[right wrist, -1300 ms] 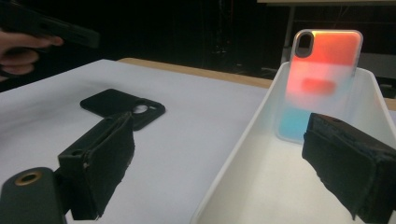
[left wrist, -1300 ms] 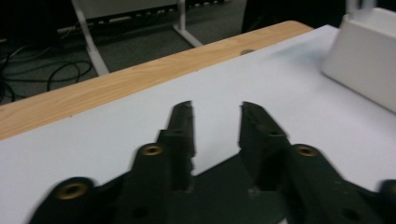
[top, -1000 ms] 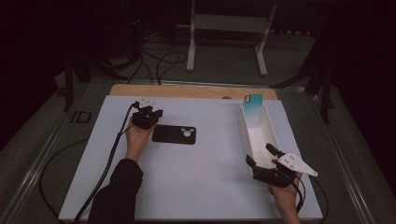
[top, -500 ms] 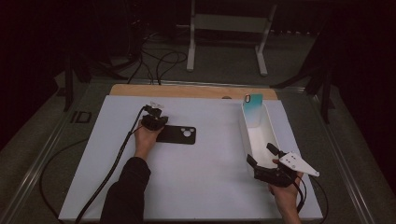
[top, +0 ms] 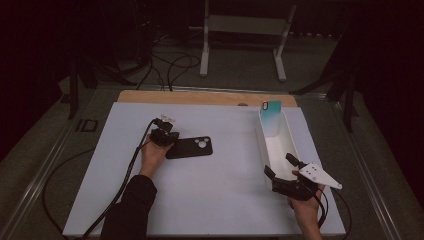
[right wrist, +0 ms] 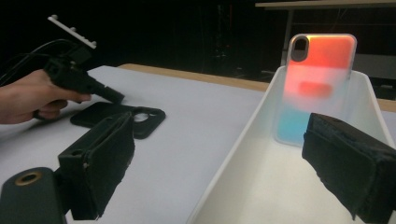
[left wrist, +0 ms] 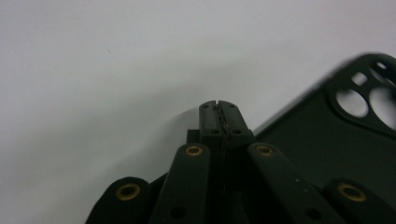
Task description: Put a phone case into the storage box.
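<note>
A black phone case (top: pixel 190 147) lies flat on the white table top (top: pixel 225 200), camera holes toward the right. My left gripper (top: pixel 169 137) is shut with nothing in it, its tips low over the table at the case's left end (left wrist: pixel 327 140); the closed tips (left wrist: pixel 218 111) stand just beside the case's edge. My right gripper (top: pixel 281 166) is open at the near end of a long white bin (top: pixel 287 135), one pad (right wrist: pixel 107 158) outside the bin wall (right wrist: pixel 233 154), the other (right wrist: pixel 345 163) over its inside. A coloured phone case (right wrist: pixel 317 88) leans upright at the bin's far end.
A wooden strip (top: pixel 200 97) runs along the table's far edge. Behind it stand a white metal stand (top: pixel 245 30) and loose cables (top: pixel 170 65) on the floor. A cable (top: pixel 125 180) trails from the left gripper along the person's left forearm.
The left hand has come down and a little to the right, bringing its shut gripper to the black case's left end. The right gripper has stayed where it was.
</note>
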Available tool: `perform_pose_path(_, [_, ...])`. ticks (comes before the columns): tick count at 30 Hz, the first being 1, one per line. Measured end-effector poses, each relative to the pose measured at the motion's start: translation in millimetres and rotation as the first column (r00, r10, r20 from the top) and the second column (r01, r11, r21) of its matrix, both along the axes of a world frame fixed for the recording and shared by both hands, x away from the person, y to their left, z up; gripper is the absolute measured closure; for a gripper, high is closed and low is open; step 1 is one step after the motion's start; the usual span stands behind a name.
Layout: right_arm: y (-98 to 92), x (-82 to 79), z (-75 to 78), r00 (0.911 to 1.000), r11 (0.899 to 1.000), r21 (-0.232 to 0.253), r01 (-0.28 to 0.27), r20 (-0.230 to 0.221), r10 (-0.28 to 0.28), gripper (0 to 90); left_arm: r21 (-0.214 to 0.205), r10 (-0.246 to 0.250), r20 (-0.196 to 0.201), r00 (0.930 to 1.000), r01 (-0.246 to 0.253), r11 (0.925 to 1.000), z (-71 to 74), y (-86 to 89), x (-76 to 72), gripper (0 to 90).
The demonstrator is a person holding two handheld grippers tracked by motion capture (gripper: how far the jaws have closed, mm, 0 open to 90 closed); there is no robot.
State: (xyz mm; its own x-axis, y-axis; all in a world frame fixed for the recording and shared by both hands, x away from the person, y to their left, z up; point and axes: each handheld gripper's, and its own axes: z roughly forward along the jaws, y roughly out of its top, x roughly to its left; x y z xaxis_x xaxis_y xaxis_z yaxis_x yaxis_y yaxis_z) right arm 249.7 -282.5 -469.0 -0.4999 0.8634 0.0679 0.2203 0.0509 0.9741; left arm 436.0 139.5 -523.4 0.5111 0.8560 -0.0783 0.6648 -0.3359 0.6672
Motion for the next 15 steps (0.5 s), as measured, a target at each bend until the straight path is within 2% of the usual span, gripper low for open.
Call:
perform_pose_path(8, [-1.4, 0.7, 0.6, 0.9999, 1.000, 0.001, -0.010, -0.004, 0.010, 9.1, 0.017, -0.043, -0.001, 0.9991, 0.043, 0.9989, 2.1, 0.7, -43.5, 90.0])
perform_pose_path(12, [-1.2, 0.4, 1.3, 0.9999, 1.000, -0.001, -0.016, -0.002, 0.016, 11.1, -0.007, -0.046, 0.000, 0.9990, 0.046, 0.9989, 1.2, 3.0, -63.0, 90.0])
perform_pose_path(15, [-1.0, 0.7, 1.6, 0.9997, 1.000, 0.003, -0.025, -0.002, 0.025, 11.3, -0.013, -0.047, 0.010, 0.9988, 0.047, 0.9988, 0.1, 3.6, -70.9, 90.0])
